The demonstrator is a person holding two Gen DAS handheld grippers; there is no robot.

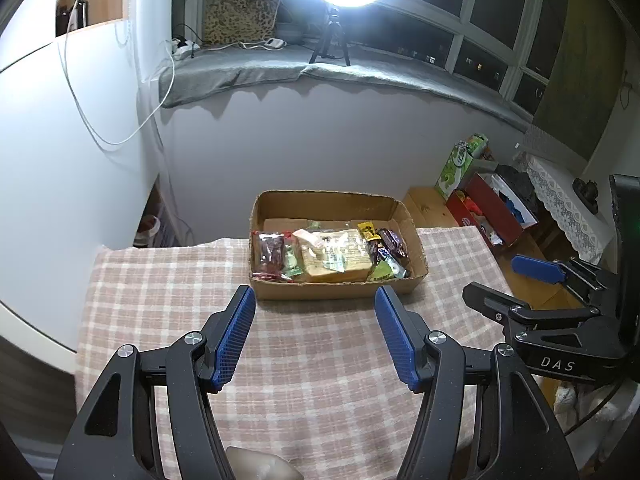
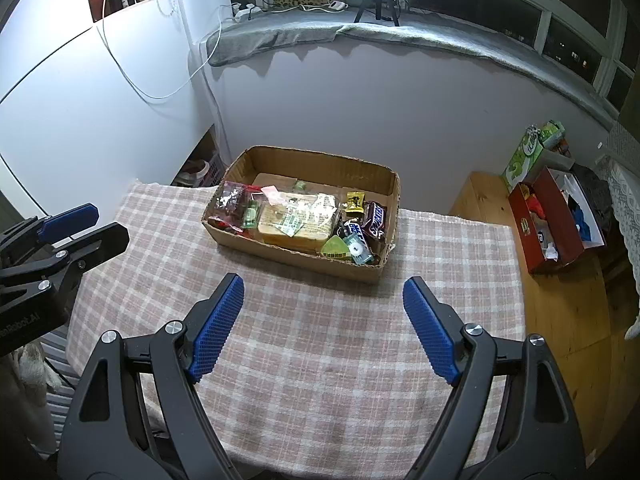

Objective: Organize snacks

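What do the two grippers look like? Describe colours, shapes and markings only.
Both the left gripper and right gripper have black angular linkage arms with silver pivot screws and blue ribbed pads. White "DAS" lettering marks the right one's body.

We see bare checked counter (image 2: 320,340) ahead of both open tongs. At twelve o'clock the cardboard box (image 2: 304,256) blocks us, its low walls open above, snacks (image 2: 296,216) filling the near half.
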